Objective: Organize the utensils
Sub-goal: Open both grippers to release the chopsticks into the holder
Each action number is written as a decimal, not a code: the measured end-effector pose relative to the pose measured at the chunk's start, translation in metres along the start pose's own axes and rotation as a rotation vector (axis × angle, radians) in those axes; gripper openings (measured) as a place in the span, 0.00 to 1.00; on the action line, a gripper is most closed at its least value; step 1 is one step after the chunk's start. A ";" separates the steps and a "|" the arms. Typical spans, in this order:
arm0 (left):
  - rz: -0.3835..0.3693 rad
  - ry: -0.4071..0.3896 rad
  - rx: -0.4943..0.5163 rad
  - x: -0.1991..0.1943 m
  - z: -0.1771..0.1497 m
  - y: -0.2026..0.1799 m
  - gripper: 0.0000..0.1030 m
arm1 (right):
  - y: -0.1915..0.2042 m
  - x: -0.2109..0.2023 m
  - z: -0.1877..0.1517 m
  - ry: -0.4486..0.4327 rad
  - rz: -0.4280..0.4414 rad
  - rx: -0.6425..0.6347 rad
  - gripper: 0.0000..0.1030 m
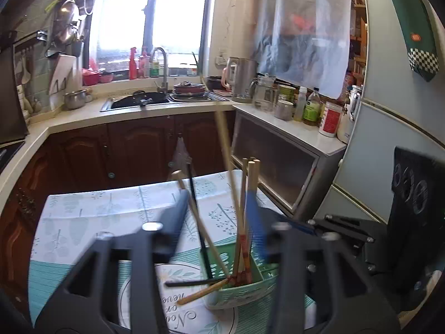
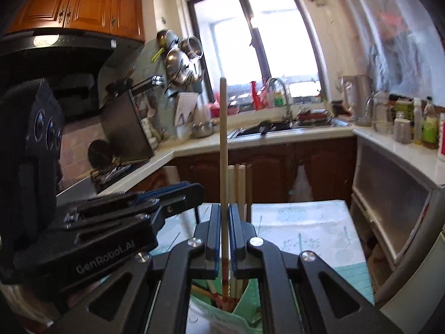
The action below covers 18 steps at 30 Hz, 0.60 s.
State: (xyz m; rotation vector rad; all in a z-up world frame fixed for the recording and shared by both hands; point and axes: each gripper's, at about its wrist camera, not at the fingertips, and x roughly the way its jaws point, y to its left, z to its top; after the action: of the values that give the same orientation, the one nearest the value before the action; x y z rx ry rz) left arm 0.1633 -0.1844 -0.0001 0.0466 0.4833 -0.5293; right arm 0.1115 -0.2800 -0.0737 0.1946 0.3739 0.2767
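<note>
Down low over the leaf-print cloth, the left claw stands wide apart, gripping nothing; several chopsticks lean between its fingers, their tips in the green basket. One black chopstick and a wooden one lie across the basket's rim. Meanwhile the right claw is clamped on a single upright chopstick above that basket.

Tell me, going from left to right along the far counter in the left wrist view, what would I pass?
Steel pot → sink → tap → stacked dishes → kettle → glass jug → green-labelled bottle → white canister with red label.
</note>
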 end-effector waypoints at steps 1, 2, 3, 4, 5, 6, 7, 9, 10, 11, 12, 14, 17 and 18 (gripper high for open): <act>0.018 -0.012 -0.010 -0.007 0.001 0.004 0.63 | -0.001 0.001 -0.001 0.028 0.006 0.004 0.06; 0.023 -0.021 -0.015 -0.016 0.003 0.007 0.64 | -0.001 0.002 -0.002 0.042 0.011 0.003 0.06; 0.024 -0.021 -0.018 -0.022 0.005 0.011 0.64 | 0.000 0.002 -0.004 0.060 0.012 -0.004 0.06; 0.024 -0.018 -0.022 -0.027 0.007 0.015 0.64 | 0.001 0.003 -0.006 0.083 0.009 -0.010 0.06; 0.031 -0.016 -0.027 -0.033 0.008 0.019 0.64 | 0.003 0.004 -0.008 0.099 0.006 -0.014 0.06; 0.037 -0.015 -0.033 -0.039 0.010 0.024 0.64 | 0.005 0.005 -0.010 0.119 0.002 -0.023 0.06; 0.044 -0.012 -0.046 -0.045 0.011 0.030 0.64 | 0.007 0.007 -0.012 0.135 0.001 -0.032 0.06; 0.055 -0.001 -0.075 -0.054 0.011 0.043 0.64 | 0.010 0.013 -0.017 0.186 -0.025 -0.054 0.06; 0.066 0.011 -0.094 -0.058 0.010 0.051 0.64 | 0.010 0.019 -0.020 0.225 -0.037 -0.060 0.06; 0.073 0.019 -0.117 -0.061 0.009 0.061 0.64 | 0.011 0.022 -0.023 0.246 -0.044 -0.057 0.06; 0.079 0.028 -0.138 -0.065 0.007 0.070 0.64 | 0.011 0.025 -0.026 0.266 -0.043 -0.052 0.06; 0.093 0.063 -0.176 -0.067 0.001 0.088 0.64 | 0.012 0.030 -0.032 0.305 -0.053 -0.053 0.05; 0.111 0.122 -0.207 -0.064 -0.011 0.114 0.64 | 0.013 0.032 -0.038 0.335 -0.047 -0.049 0.05; 0.118 0.151 -0.220 -0.060 -0.016 0.123 0.64 | 0.013 0.030 -0.039 0.333 -0.045 -0.046 0.05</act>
State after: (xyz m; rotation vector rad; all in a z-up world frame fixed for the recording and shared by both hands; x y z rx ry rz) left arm 0.1721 -0.0473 0.0030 -0.0954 0.6795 -0.3559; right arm 0.1201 -0.2533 -0.1161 0.0940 0.7003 0.2733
